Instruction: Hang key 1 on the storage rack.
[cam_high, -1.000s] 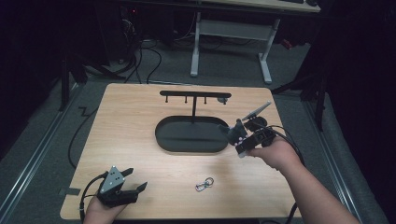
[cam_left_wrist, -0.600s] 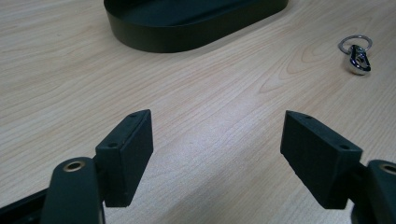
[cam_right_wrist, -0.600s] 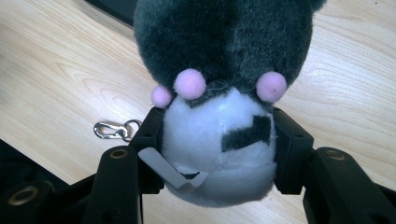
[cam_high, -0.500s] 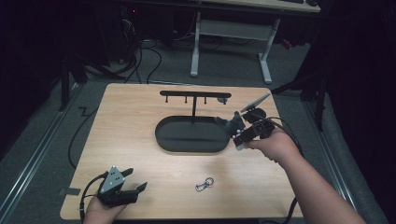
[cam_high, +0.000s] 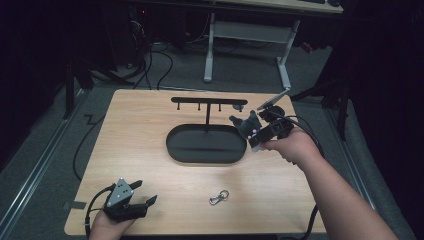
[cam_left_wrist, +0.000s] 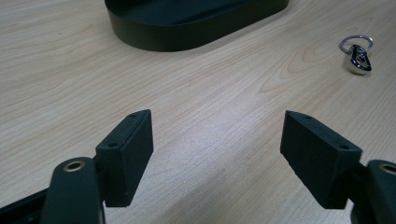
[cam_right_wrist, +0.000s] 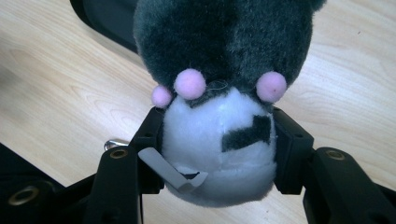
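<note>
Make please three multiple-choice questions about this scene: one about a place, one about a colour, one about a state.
1. Where does the metal clip lie?
A. on the bare table, nearer the person than the black stand
B. inside the oval base
C. hanging on the bar

2. What colour are the small pompoms on the plush toy?
A. yellow
B. pink
C. green

3. How is the left gripper?
A. shut on the clip
B. shut on the toy
C. open, with nothing between its jaws

Answers: 1 A, the high view shows the clip on the wood in front of the black stand. 2 B, the right gripper view shows three pink balls. 3 C, the left gripper view shows its jaws apart over bare table.
</note>
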